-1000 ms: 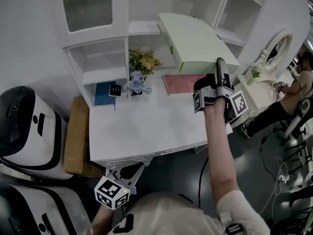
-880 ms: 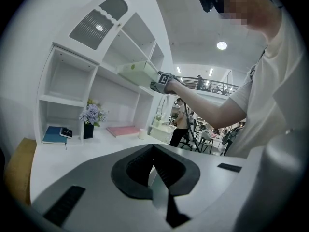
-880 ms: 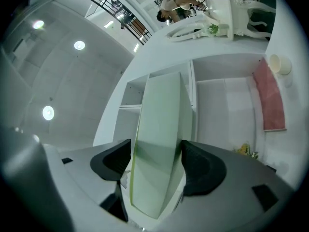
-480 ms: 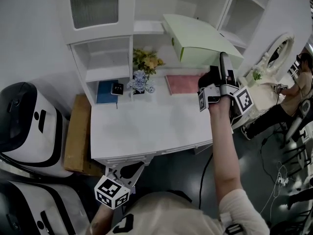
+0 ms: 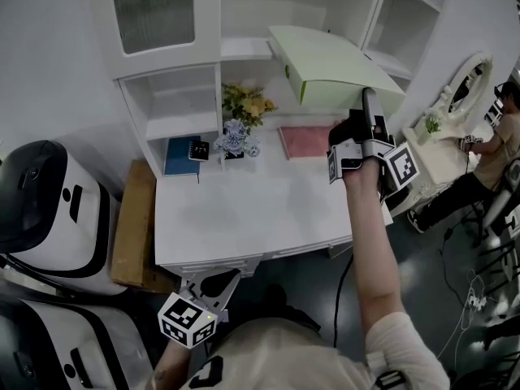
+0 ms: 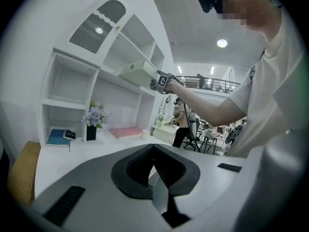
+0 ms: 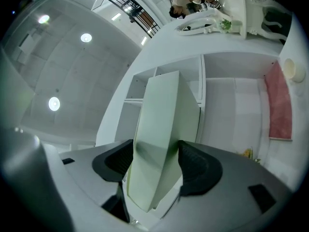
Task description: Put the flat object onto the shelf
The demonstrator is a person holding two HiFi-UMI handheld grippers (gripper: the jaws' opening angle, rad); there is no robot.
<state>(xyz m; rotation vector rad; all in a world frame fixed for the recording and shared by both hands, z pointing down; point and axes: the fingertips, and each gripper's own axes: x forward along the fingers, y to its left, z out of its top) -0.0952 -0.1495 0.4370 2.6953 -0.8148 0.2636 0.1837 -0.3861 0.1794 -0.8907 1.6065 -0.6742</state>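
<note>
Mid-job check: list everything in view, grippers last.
pale green flat box: one, green, up at the shelf, gripped
white desk with shelves: one, white, centre
yellow flower bunch: one, yellow, desk back
purple flowers in dark vase: one, purple, beside them
blue book: one, blue, left cubby, small black object on top
pink flat pad: one, pink, desk back right
brown board: one, brown, left of desk
white-and-black machines: two, floor left
right gripper: one, jaws closing on the box
left gripper: one, shut, empty, low
</note>
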